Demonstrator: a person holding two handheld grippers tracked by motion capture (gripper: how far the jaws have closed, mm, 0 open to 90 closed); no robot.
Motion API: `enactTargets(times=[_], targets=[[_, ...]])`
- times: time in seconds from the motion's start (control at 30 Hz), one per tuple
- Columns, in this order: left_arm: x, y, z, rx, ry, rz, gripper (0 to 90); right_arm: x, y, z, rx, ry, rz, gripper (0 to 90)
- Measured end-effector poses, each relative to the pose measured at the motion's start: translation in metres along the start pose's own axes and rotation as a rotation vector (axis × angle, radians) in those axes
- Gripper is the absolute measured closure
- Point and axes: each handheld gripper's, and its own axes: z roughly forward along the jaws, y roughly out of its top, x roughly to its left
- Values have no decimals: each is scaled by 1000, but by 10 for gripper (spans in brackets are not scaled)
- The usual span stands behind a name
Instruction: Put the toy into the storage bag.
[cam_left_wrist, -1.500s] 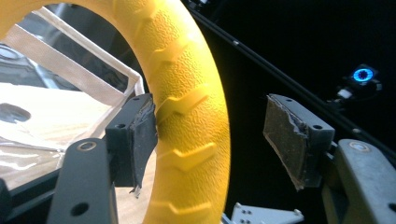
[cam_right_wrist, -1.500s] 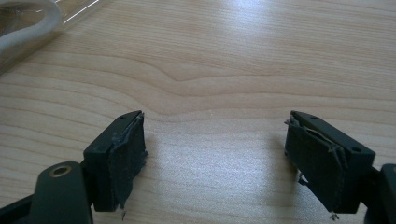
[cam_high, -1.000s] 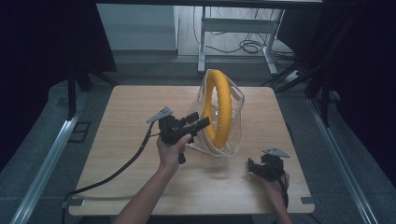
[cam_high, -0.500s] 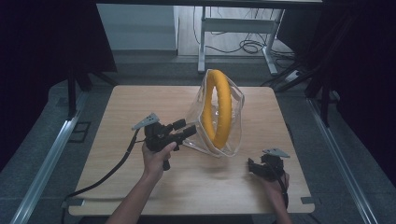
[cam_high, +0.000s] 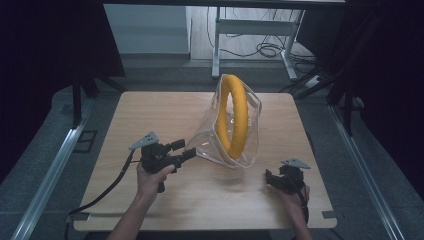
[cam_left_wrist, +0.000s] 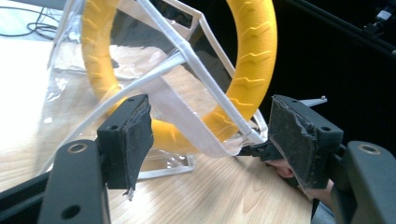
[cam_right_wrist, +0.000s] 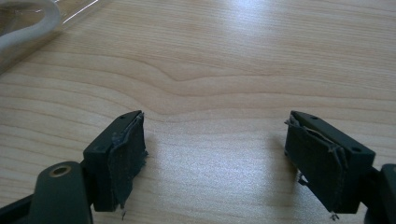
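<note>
I have both tools over the wooden table (cam_high: 150, 115), and the thing I care about sits near its middle: a clear plastic bag (cam_high: 207, 137) with white edging, standing upright with a yellow ring (cam_high: 235, 117) on edge inside it

My left gripper (cam_high: 177, 150) sits just to the left of the bag's lower corner, jaws spread wide with nothing between them. Looking along it in the left gripper view, the bag (cam_left_wrist: 70, 60) and its white trim strips (cam_left_wrist: 196, 74) fill the gap ahead of the pads, close but apart from them as far as I can tell; the ring (cam_left_wrist: 259, 46) rises behind the film. My right gripper (cam_high: 272, 181) rests low near the table's front right, well apart from the bag, jaws also parted and empty, looking down on bare wood (cam_right_wrist: 210, 70)

How it will handle, as I judge it: the film looks thin, soft and slick, so it should crumple and slide under a pinch rather than hold its shape. The ring looks stiff, with moulded ridges, probably light, and it is what keeps the bag standing. Being on edge, the whole lot may tip or roll if I nudge it

I would take hold on the white seam tape, where the material is doubled and less slippery, or pinch the ring through the film for a firmer grip
</note>
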Motion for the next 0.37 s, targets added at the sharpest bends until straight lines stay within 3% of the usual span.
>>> enactTargets(times=[0.1,0.37], targets=[[1,-1,-3,5,10,3,304,0,0,0,0,0,0,201],[3,-3,0,26,-11,-10,304,0,0,0,0,0,-1,201]])
